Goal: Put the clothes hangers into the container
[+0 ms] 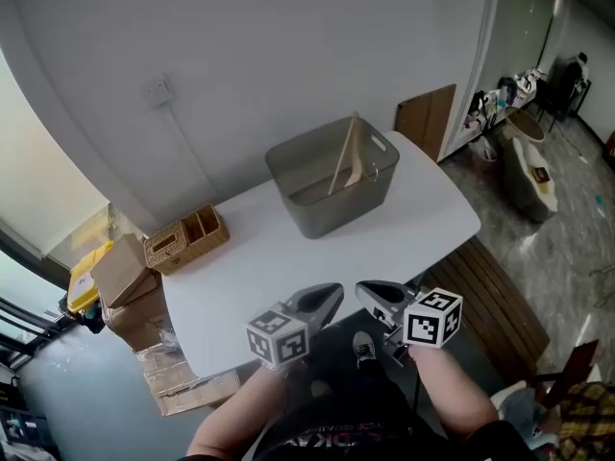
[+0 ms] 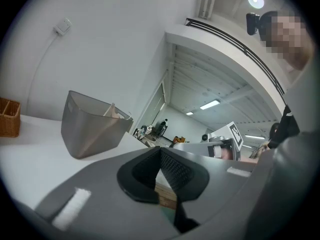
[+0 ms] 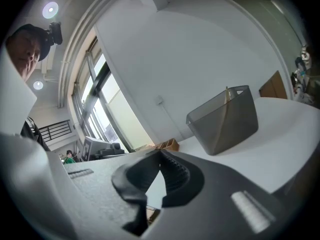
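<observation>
Both grippers, left and right, we hold low at the table's near edge, jaws pressed together on nothing, seemingly because the wooden hanger leans inside the grey container.

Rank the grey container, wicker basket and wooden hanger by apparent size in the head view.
1. grey container, clearly largest.
2. wicker basket.
3. wooden hanger, slimmest. It stands inside the container, so only its showing part is judged.
</observation>
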{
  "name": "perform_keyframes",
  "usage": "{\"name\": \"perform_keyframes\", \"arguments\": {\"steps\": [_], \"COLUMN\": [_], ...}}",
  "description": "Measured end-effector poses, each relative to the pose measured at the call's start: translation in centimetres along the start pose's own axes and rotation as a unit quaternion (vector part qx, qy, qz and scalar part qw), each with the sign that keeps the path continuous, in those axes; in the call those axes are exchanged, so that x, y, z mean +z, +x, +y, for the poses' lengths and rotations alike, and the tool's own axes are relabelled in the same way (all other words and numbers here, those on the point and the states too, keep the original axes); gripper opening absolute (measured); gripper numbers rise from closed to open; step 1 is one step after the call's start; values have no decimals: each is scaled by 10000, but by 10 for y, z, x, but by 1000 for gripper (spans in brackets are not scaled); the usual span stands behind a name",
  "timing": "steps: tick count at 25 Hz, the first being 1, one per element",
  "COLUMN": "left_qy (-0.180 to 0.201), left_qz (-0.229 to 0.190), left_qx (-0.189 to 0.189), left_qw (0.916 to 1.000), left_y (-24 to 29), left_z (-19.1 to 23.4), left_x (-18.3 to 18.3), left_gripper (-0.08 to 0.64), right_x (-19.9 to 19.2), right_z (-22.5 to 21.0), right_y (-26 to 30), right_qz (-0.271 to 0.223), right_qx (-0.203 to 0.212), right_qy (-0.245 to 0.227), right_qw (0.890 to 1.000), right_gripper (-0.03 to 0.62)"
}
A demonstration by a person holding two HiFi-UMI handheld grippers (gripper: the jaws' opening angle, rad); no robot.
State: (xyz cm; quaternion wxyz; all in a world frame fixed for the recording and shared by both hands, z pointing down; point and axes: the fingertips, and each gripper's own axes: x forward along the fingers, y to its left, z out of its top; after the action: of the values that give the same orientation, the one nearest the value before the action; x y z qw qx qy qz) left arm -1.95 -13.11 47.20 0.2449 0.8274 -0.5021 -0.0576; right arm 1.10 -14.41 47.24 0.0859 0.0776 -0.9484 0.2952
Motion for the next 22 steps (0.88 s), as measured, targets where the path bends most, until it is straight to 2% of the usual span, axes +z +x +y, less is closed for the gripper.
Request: {"name": "perform_keyframes", "arguments": {"steps": [12, 22], "left_qy": [-155, -146], "left_qz": [90, 66], "left_qx": [40, 33], "left_qw": [9998, 9999], "left_y": [-27, -30], "left_z": [-1, -7], "left_x": [-30, -33], "left_gripper": [0, 0], "right_x": [-52, -59], "right_z": [22, 28], "right_y": [-1, -7], "right_qz": [243, 248], "right_qx": [34, 37], "right_qy": [197, 215], "right_qw": [9995, 9995], "right_gripper": [3, 2]}}
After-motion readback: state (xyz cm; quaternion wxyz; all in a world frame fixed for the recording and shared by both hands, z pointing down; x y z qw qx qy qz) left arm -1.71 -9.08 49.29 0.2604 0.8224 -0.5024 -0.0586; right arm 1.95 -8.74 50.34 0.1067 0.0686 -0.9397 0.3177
